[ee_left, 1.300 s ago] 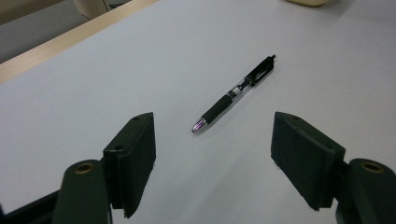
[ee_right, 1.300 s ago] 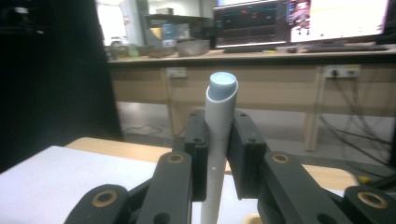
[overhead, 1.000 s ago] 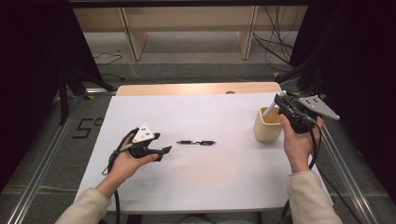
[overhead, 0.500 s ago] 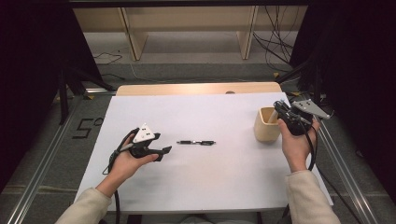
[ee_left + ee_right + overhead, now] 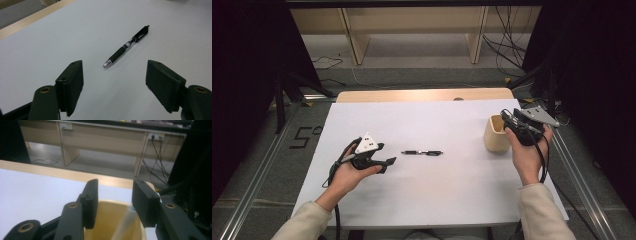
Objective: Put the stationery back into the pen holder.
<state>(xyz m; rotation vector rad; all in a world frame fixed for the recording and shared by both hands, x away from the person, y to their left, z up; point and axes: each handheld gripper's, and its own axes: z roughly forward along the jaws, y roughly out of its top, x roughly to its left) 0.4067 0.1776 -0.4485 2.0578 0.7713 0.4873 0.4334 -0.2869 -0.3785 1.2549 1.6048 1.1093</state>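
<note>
A black pen point(image 5: 422, 152) point(image 5: 127, 45) lies flat on the white table, its tip towards my left gripper. That left gripper point(image 5: 388, 164) point(image 5: 115, 67) rests low on the table just left of the pen, open, with nothing between its jaws. My right gripper point(image 5: 505, 118) point(image 5: 113, 187) hovers over the rim of a pale wooden cup point(image 5: 493, 137) point(image 5: 107, 217) at the right. Its jaws have just been opening, and their pads press on nothing. A blurred pale, stick-like thing point(image 5: 122, 225) leans inside the cup below them.
The white table sheet point(image 5: 437, 200) ends in a bare wooden strip point(image 5: 422, 95) at the far edge. Beyond it stand a light wooden bench point(image 5: 412, 30) and floor cables point(image 5: 512, 45). Metal rails point(image 5: 257, 175) run along both sides of the table.
The right gripper's jaws have spread apart over the cup, and it has shifted slightly. The left gripper and the pen have stayed where they were.
</note>
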